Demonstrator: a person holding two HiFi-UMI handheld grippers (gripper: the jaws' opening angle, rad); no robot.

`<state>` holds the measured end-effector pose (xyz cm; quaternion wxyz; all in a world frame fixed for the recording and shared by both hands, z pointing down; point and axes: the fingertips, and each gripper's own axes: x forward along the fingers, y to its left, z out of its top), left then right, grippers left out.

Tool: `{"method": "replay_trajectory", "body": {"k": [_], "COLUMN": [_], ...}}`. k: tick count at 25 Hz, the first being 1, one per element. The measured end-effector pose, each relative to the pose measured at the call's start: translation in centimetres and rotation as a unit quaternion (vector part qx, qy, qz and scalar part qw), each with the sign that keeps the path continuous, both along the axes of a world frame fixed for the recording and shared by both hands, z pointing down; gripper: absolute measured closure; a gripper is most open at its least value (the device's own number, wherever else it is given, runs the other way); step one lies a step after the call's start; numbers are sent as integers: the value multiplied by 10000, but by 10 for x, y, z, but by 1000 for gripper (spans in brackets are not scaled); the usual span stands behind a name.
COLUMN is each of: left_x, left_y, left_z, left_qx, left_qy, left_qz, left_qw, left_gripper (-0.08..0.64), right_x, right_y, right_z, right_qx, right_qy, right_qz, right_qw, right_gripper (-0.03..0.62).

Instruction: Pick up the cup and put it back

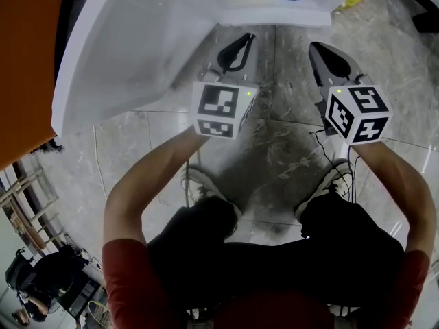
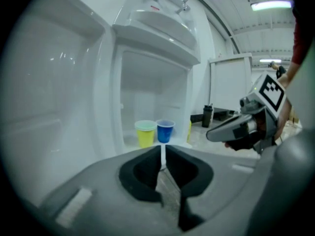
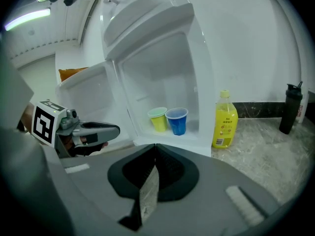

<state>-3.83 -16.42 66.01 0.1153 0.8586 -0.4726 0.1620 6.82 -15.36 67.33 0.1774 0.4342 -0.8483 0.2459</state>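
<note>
Cups side by side on the bottom shelf (image 3: 165, 137) of an open white fridge (image 3: 162, 68): yellow cup (image 3: 158, 119) with a green rim on the left, blue cup (image 3: 177, 121) on the right, both upright, just beside each other, touching or not impossible to tell. Neither one held or touched by anything. Fridge door (image 2: 54, 82) swung wide to the left, its inner shelves pale and blurred in the left gripper view. Left gripper (image 2: 163, 156) short of the shelf and aimed at the two cups, jaws parted by only a thin slit, nothing between them. Right gripper (image 3: 155, 145) alongside it, about level with it in the head view, jaws closed tip to tip and empty, likewise facing the cups. Both grippers well apart from the cups, over the marble floor (image 1: 274, 149) in front of the fridge. Yellow bottle (image 3: 225, 121) with a label standing on that floor just right of the fridge, near its front edge. Black bottle (image 3: 290, 108) farther right, close by the white wall (image 3: 256, 43). Bare forearms (image 1: 147, 177) behind the two marker cubes (image 1: 223, 108), red sleeves (image 1: 127, 279) above them, shoes (image 1: 206, 184) planted on the floor beneath the grippers
</note>
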Motion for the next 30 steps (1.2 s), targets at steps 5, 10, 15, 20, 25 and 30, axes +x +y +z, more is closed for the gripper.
{"method": "replay_trajectory", "body": {"k": [5, 10, 15, 20, 25, 30], "left_x": [-1, 2, 13, 21, 21, 20], "left_y": [-23, -53, -76, -97, -114, -129], "left_z": [13, 22, 34, 47, 54, 60], "left_qx": [-71, -98, -149, -259, -195, -134], "left_qy": [-66, -38, 24, 113, 34, -8], "left_qz": [-178, -339, -405, -497, -675, -876], "left_qw": [9998, 9994, 9991, 9984, 9975, 9961], "left_gripper": [508, 456, 411, 369, 320, 288], "right_x": [-4, 0, 9, 11, 10, 12], "right_y": [-2, -5, -12, -14, -16, -17], "right_z": [3, 5, 11, 20, 23, 32], "right_qx": [-10, -2, -34, -270, -342, -498], "right_qy": [-2, -46, -64, -243, -405, -568], "right_qz": [-81, -93, -30, 19, -65, -149], "right_qw": [10000, 9999, 10000, 9993, 9986, 9970], "right_gripper": [592, 592, 592, 592, 592, 592]}}
